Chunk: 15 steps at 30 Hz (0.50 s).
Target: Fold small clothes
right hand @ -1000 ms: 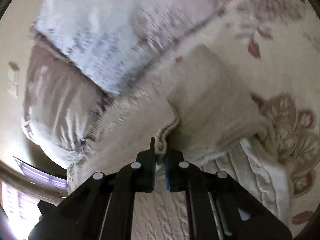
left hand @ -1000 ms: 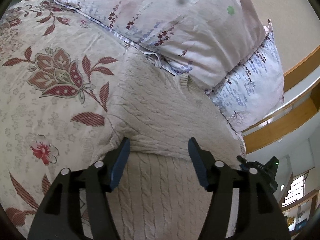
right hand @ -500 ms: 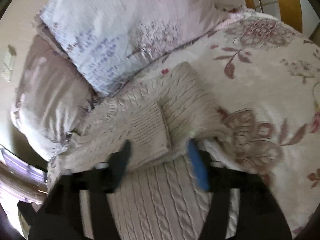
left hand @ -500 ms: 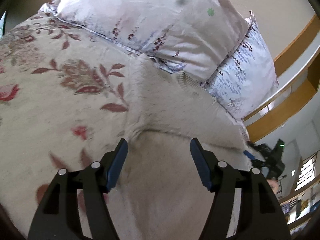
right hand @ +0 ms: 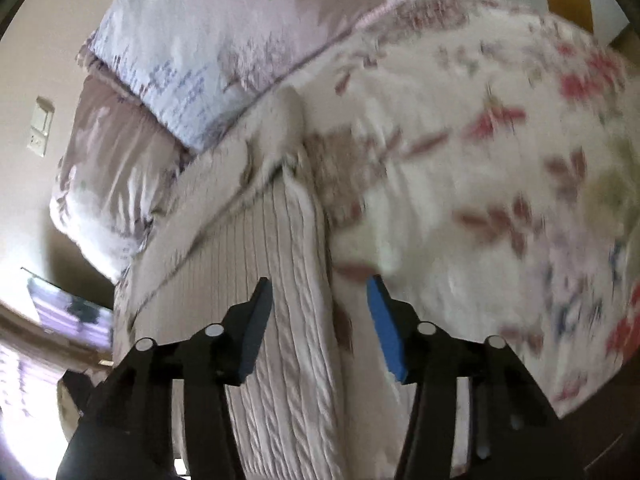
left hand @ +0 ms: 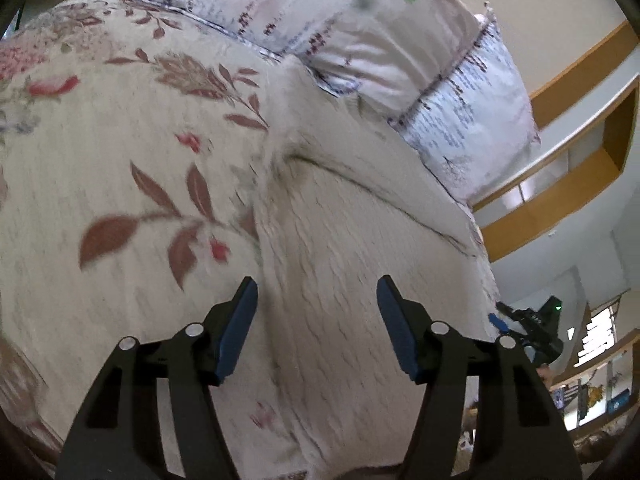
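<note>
Since both tools hang spread w/ nothing between the jaws, the next grab turns on how the cream cable-knit sweater (left hand: 360, 248) lies: flat on the floral bedspread (left hand: 120, 152), long axis running straight ahead from each tool toward the pillows (left hand: 360, 32). Left tool (left hand: 316, 292) sits approx over the sweater's near end, slightly toward its left edge; right tool (right hand: 320, 292) straddles the right edge, cable knit under its left finger, bedspread under the other. Judging by that, each arm is nearest its own side edge, so a near-end hem pinch looks the likely next move.
</note>
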Motion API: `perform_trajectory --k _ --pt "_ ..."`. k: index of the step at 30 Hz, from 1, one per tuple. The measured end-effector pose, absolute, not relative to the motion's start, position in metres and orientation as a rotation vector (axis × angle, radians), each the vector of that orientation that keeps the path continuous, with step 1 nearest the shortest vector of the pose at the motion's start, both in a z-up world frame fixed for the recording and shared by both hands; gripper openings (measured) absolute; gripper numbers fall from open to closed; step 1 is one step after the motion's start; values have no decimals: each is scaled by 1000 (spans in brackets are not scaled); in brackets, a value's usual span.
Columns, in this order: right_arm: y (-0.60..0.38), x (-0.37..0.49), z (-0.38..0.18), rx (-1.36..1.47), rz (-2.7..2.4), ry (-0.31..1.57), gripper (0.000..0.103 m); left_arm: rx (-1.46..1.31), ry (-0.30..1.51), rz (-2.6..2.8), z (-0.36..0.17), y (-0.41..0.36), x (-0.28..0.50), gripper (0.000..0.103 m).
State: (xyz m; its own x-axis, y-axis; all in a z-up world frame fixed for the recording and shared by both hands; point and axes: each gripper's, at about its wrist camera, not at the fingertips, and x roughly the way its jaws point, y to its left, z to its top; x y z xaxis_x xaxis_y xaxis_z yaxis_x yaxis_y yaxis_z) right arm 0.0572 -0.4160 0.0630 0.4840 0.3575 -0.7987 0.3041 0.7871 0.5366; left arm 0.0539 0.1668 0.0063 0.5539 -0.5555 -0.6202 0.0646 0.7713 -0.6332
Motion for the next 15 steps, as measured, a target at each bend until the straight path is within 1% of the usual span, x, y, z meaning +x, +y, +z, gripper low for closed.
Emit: perform_trajectory --k 2,3,5,6,7,10,13,14,15 --pt "-414 48 58 711 65 1109 46 -599 917 -407 5 162 46 58" --pt "-412 41 58 708 82 1104 46 -600 914 -414 4 160 42 56" --pt "-407 34 59 713 120 1111 44 -617 917 -441 1 156 34 51" --pt "-404 31 59 720 146 1117 40 -625 918 -454 0 155 30 48" --pt "-400 28 57 728 173 1127 39 -628 918 -467 -1 154 26 44" --pt "-386 17 57 728 254 1142 37 -636 916 -518 -5 149 11 38" --pt "-374 4 58 715 329 1147 36 -652 919 -578 -7 145 -4 35" --pt "-372 0 60 710 349 1146 35 -654 921 -589 -8 144 -8 34" --pt "-368 -4 61 711 377 1147 31 -656 922 -604 -8 143 -12 33"
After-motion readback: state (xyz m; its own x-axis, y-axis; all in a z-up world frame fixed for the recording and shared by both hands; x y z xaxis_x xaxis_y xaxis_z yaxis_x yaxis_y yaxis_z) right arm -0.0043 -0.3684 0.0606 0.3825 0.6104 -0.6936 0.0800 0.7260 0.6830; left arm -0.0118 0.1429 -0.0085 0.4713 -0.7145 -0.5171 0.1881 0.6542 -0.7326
